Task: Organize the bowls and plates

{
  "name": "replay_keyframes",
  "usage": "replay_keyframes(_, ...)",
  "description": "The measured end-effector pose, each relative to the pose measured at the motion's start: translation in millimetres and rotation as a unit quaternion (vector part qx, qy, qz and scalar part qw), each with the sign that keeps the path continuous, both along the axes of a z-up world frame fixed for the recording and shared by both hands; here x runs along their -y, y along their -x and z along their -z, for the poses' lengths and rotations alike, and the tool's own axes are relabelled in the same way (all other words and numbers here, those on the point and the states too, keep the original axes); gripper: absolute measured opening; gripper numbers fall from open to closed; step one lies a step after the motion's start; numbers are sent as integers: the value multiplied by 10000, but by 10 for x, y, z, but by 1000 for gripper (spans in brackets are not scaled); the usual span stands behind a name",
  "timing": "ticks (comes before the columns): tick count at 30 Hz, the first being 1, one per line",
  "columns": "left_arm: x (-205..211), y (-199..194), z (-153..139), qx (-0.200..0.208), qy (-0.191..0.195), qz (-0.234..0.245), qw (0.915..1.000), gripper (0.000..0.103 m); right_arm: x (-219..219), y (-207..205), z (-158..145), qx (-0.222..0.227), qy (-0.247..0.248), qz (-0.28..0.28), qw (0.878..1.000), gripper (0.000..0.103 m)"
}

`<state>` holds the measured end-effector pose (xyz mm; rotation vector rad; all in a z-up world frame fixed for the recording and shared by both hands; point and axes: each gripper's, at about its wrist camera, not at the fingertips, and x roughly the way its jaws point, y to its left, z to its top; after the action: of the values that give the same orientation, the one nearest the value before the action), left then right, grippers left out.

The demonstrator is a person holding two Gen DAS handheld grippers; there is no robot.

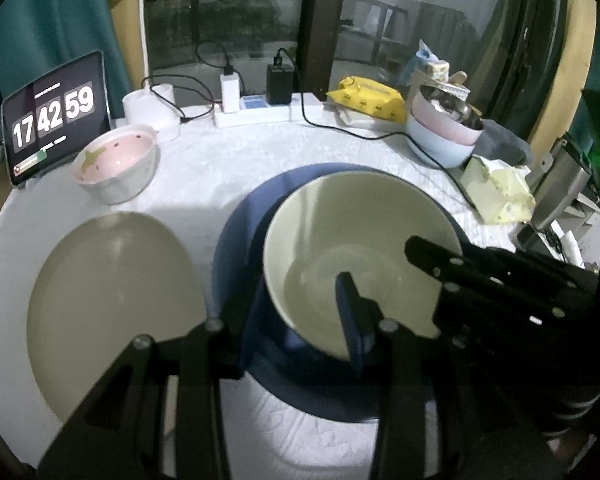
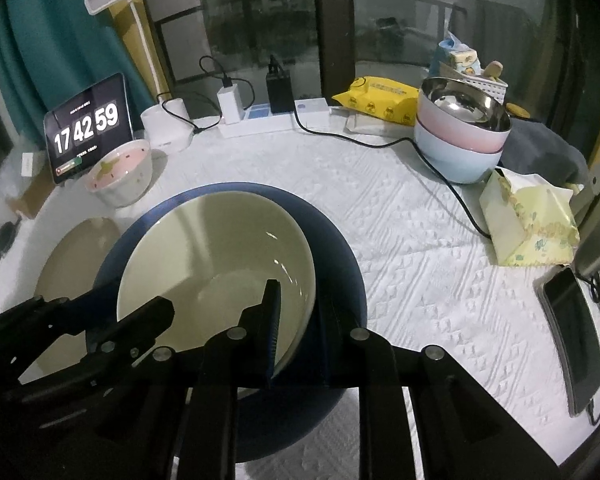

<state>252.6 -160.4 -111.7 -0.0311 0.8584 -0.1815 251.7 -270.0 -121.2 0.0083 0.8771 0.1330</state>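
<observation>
A pale green bowl (image 1: pixel 340 220) (image 2: pixel 220 240) is over a dark blue plate (image 1: pixel 236 248) (image 2: pixel 340 256) in the middle of the table. I cannot tell whether it rests on the plate. My left gripper (image 1: pixel 304 320) (image 2: pixel 156 312) is shut on the bowl's near-left rim, one finger inside and one outside. From the other side my right gripper (image 2: pixel 300 328) (image 1: pixel 420 252) grips the near-right rim the same way, astride the wall. A beige plate (image 1: pixel 112 300) (image 2: pixel 76 252) lies flat to the left of the blue plate.
A pink-lined bowl (image 1: pixel 116 160) (image 2: pixel 120 172) stands at the back left by a tablet clock (image 1: pixel 56 116). Stacked pastel bowls with a steel one on top (image 2: pixel 456 148) stand back right. A black cable (image 2: pixel 440 168), tissue pack (image 2: pixel 528 228) and phone (image 2: pixel 576 340) lie on the right.
</observation>
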Motion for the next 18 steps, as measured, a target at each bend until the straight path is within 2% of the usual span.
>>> replay_keyframes(4, -21, 15, -17, 40, 43, -12, 10000, 38, -12, -1, -5, -6, -45, -35, 10000, 20)
replay_keyframes(6, -56, 22, -38, 66, 77, -54, 9999, 38, 10, -13, -8, -63, -187, -39, 9998, 27)
replay_keyframes(12, -123, 47, -66, 76, 113, -68, 9999, 38, -15, -1, -15, -62, -179, -43, 9998, 31)
replay_keyframes(18, -168, 59, -108, 125, 155, -70, 9998, 38, 7, 49, -148, 177, -138, 69, 9997, 33)
